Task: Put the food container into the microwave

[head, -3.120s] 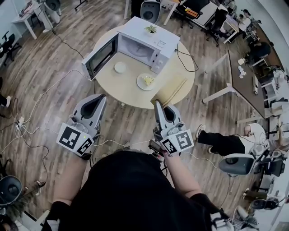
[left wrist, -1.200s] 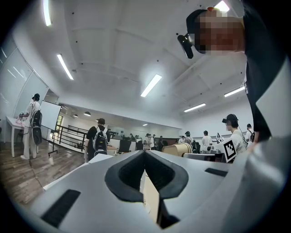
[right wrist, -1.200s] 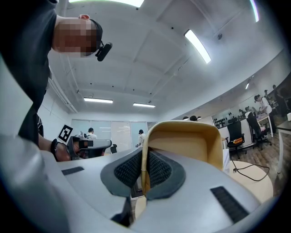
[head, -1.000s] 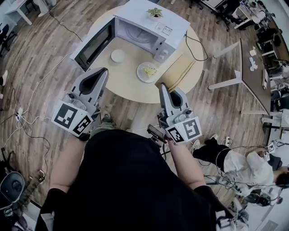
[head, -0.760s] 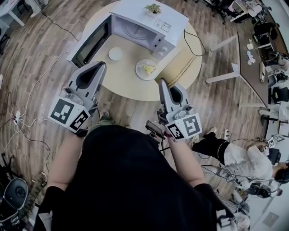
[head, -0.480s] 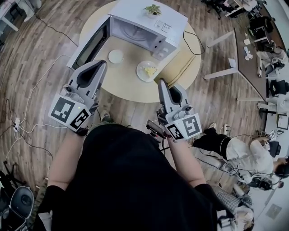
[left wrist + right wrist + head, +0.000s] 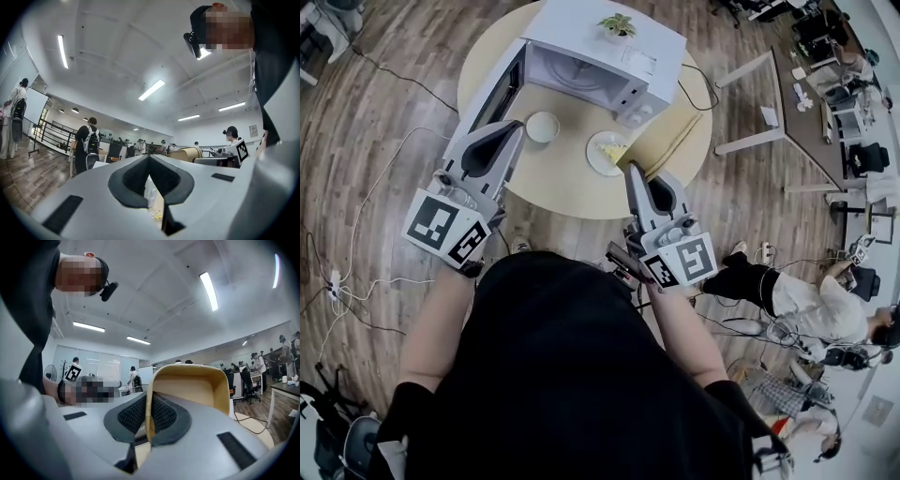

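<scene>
On the round table (image 7: 553, 192) a white microwave (image 7: 600, 56) stands with its door (image 7: 492, 94) swung open to the left. In front of it lie a shallow white dish of yellow food (image 7: 607, 152) and a small empty white bowl (image 7: 543, 127). My left gripper (image 7: 518, 125) (image 7: 149, 157) hovers level near the door's lower corner, its tips meeting, with nothing held. My right gripper (image 7: 630, 167) (image 7: 148, 395) points at the table's near right edge, just short of the food dish. Its jaws look shut, and a tan chair back's edge lines up with their seam.
A tan curved chair back (image 7: 670, 141) (image 7: 187, 390) stands at the table's right edge, directly ahead of my right gripper. A small plant (image 7: 619, 25) sits on the microwave. Cables (image 7: 366, 234) trail over the wooden floor at left. A seated person (image 7: 806, 295) and desks (image 7: 787, 94) are at right.
Both grippers have advanced toward the table. The left tip now reaches the microwave door and the right tip nears the food dish. The jaws look unchanged.
</scene>
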The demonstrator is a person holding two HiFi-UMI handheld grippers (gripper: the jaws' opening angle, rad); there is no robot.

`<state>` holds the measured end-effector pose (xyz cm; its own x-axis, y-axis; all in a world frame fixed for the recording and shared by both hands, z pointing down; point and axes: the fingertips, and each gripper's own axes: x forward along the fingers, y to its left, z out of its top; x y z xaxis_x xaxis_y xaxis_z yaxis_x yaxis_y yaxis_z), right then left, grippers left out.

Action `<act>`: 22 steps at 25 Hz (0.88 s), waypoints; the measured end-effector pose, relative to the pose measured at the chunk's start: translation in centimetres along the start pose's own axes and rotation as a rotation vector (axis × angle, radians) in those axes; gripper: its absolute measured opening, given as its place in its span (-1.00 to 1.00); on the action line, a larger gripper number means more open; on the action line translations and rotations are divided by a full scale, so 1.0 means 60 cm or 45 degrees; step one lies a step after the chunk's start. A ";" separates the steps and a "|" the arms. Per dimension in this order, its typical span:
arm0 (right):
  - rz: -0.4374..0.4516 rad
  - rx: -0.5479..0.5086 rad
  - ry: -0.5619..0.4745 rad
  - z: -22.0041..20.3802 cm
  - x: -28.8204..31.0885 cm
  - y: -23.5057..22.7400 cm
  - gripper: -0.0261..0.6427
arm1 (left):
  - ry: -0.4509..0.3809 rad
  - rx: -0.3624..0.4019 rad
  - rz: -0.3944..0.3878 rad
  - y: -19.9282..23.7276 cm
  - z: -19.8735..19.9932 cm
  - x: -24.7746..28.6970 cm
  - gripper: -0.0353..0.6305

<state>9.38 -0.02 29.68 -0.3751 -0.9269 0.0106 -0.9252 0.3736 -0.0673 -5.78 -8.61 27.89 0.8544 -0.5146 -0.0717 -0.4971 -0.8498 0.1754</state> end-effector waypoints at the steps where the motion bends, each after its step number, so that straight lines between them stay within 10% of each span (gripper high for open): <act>1: -0.005 -0.007 0.001 0.000 0.007 0.003 -0.85 | 0.000 0.003 -0.009 0.006 0.000 0.000 -0.83; 22: 0.006 -0.055 0.022 -0.005 0.095 -0.028 -0.85 | 0.027 -0.014 -0.010 0.084 -0.028 0.036 -0.83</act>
<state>8.80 -5.95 30.15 -0.3801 -0.9245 0.0276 -0.9249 0.3795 -0.0244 -6.16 -13.84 30.29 0.8614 -0.5052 -0.0522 -0.4887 -0.8525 0.1858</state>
